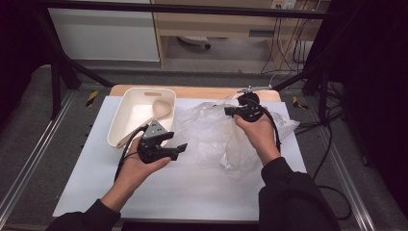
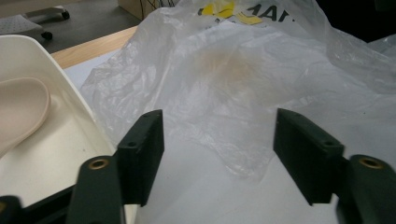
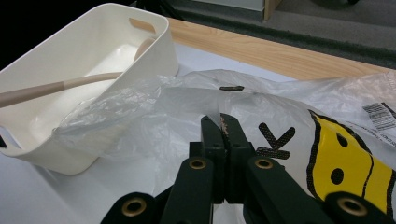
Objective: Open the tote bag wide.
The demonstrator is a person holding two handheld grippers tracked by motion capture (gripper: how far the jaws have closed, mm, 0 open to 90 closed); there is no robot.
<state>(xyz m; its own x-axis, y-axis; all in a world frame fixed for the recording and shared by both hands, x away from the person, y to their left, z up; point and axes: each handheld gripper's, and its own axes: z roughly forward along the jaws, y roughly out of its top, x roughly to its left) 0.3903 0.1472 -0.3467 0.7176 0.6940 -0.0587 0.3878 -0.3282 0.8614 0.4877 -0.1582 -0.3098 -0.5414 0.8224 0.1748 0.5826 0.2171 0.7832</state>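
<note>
**Right gripper pinches the bag; left stands free to take a second edge**

The right gripper (image 3: 220, 128) has its jaws pressed together on a fold of the clear plastic bag (image 1: 216, 137), which lies crumpled over the right half of the white table sheet (image 1: 159, 192), its far end near the sheet's back edge. The left gripper (image 2: 219, 149) has its jaws apart with nothing between them, aimed at the bag's near-left hem. Just left, by the back-left corner, the white bin (image 1: 120, 122) holds a wooden spoon (image 1: 161, 109). I'd judge the next grip should catch a single layer, low, opposite the right pinch, so the mouth opens.
</note>
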